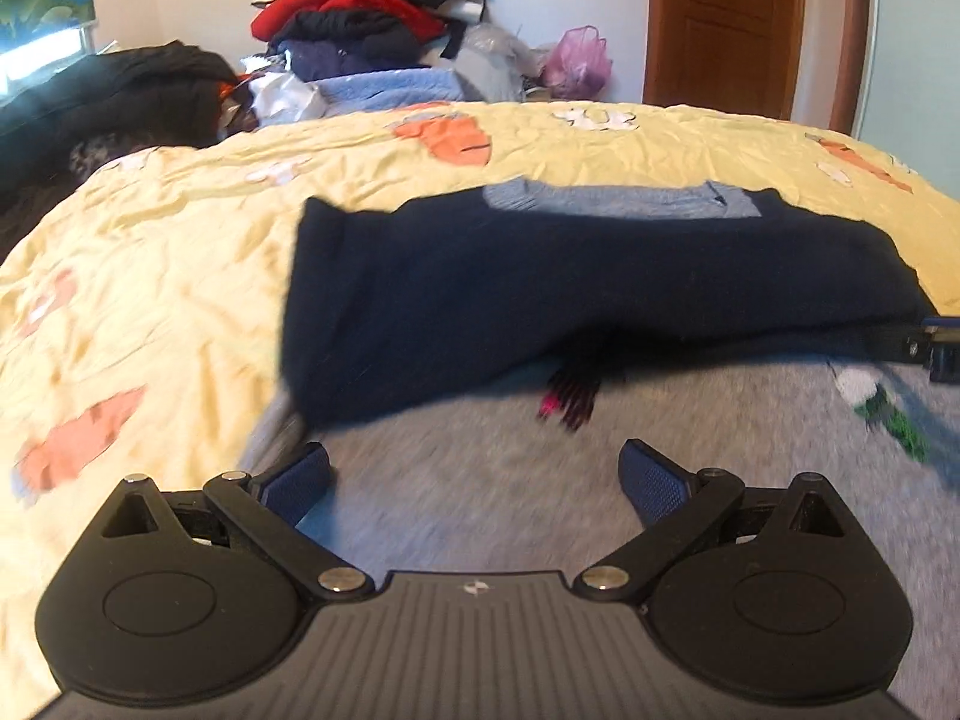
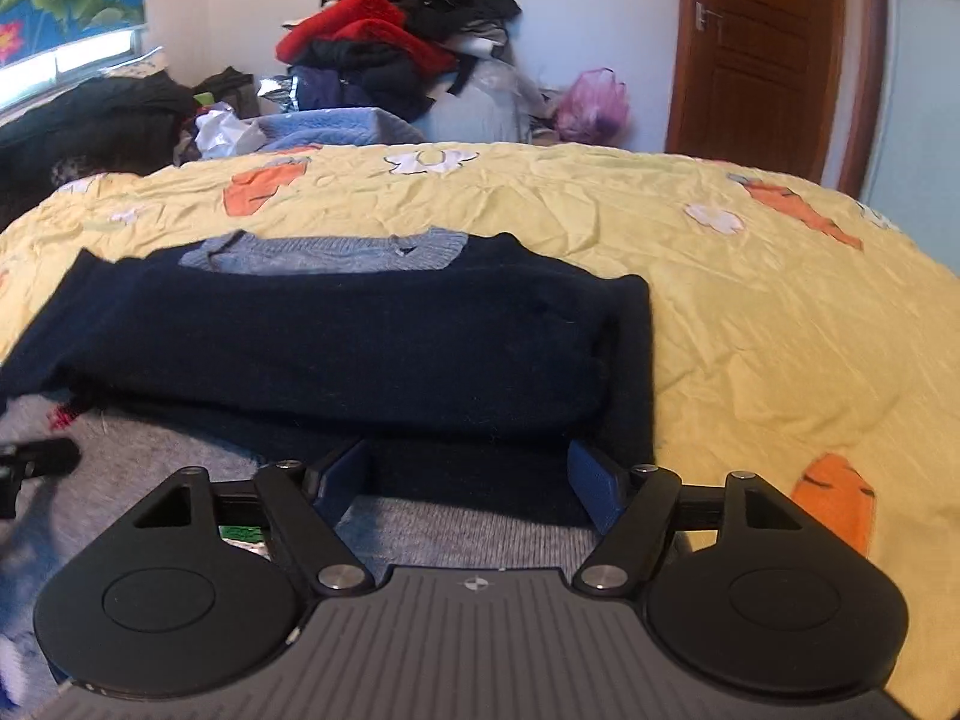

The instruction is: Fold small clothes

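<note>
A small sweater lies on the yellow bedspread (image 1: 150,252). Its grey body (image 1: 480,480) faces me, with navy sleeves (image 1: 570,288) folded across the chest and a light blue collar (image 1: 618,201) at the far end. My left gripper (image 1: 474,474) is open and empty above the grey hem. My right gripper (image 2: 474,480) is open, its fingers on either side of the navy sleeve edge (image 2: 468,462) over the grey body (image 2: 480,534). The navy sleeves (image 2: 336,336) and collar (image 2: 324,252) also show in the right wrist view. The right gripper's tip shows at the right edge of the left wrist view (image 1: 936,348).
A pile of clothes (image 1: 366,18) stands against the far wall beyond the bed, with dark clothes (image 1: 108,102) to the left and a pink bag (image 1: 579,60). A brown door (image 1: 726,18) is at the back right. The bedspread (image 2: 780,330) stretches right.
</note>
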Demonstrator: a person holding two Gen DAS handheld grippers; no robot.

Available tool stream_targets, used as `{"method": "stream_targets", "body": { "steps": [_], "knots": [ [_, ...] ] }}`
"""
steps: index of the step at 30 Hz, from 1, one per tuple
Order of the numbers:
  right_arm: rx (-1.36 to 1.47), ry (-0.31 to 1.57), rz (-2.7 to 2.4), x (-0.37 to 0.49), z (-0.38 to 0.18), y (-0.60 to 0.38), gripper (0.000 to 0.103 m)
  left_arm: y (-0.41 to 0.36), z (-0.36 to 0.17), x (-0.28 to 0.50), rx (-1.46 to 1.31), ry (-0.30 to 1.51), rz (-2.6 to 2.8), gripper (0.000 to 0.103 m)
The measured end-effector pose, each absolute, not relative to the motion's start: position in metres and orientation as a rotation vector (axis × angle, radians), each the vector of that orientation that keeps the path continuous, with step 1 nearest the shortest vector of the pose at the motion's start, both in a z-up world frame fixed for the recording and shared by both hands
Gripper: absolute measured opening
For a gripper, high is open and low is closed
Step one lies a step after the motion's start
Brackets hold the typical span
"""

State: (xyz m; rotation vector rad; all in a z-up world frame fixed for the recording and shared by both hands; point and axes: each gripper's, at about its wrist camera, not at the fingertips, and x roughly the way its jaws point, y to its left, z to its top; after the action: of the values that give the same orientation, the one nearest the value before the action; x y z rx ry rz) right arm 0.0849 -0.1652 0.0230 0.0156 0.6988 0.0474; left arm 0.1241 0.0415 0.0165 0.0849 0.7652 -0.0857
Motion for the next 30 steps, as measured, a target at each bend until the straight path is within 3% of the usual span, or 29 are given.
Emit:
{"method": "stream_targets", "body": {
  "steps": [13, 30],
  "knots": [
    [0.011, 0.713, 0.078, 0.001, 0.017, -0.165, 0.084, 0.043, 0.015, -0.008, 0.103, 0.796, -0.176, 0.103],
    [-0.087, 0.786, 0.205, -0.1, 0.021, -0.185, 0.093, 0.096, 0.02, -0.106, 0.122, 0.891, -0.224, 0.103]
  ]
}}
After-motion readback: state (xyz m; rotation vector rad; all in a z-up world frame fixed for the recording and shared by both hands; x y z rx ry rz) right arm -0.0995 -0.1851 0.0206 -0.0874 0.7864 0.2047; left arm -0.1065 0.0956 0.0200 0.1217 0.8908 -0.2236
